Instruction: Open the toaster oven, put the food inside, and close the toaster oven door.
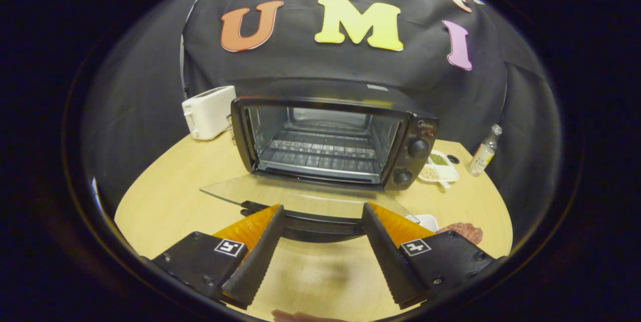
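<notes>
- Tool (323, 222): two serrated fingers spread wide apart, nothing held between them. The tips sit at either end of the door handle without visibly pressing on it.
- Pale wood-grain counter (165, 212): round-edged, carrying everything listed below.
- Dark curved bar handle (320, 223): fixed along the free edge of the door, lying between the finger tips.
- Clear glass oven door (305, 197): dropped fully open, lying roughly level just above the counter, hinged at the foot of the oven. Judgement: the opening step looks done.
- Reddish-brown lump of food (463, 232): on the counter just to the right of the right finger, partly hidden behind it; beside it is a small white dish (425, 221), whose link to the food cannot be told. Judgement: the food is not yet picked up; this is the next step.
- Black boxy toaster oven (333, 136): beyond the door, cavity exposed, wire rack (320, 150) bare, two round knobs on its right panel. Judgement: loading and closing are both left.
- White divided dish (440, 167): just right of the oven, holding greenish and pale contents too small to identify.
- Small clear bottle with a pale label (485, 151): further right, upright, near the counter's edge.
- White slot toaster (209, 111): behind and left of the oven, close to it.
- Progress estimate: about a third through; one step of three complete.
</notes>
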The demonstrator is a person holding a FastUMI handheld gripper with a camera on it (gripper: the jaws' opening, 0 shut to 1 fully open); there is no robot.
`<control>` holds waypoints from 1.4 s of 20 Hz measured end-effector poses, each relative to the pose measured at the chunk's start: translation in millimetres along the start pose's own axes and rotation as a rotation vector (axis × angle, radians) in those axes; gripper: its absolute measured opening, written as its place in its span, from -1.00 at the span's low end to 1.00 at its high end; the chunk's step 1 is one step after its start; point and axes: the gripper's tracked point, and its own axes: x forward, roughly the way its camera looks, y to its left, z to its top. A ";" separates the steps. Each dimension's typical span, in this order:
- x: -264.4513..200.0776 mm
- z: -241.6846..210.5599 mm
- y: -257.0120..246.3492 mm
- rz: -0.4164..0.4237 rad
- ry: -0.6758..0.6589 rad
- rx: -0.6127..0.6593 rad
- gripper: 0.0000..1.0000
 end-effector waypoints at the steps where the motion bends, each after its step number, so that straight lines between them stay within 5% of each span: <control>1: 2.6 -15.2 0.3 0.008 0.037 -0.004 0.96; 5: 25.2 -48.9 2.1 0.078 0.166 0.089 0.96; 11: 8.5 -24.0 -8.0 0.143 0.124 0.090 0.96; 28: -58.0 5.0 -212.9 0.084 0.085 0.125 0.94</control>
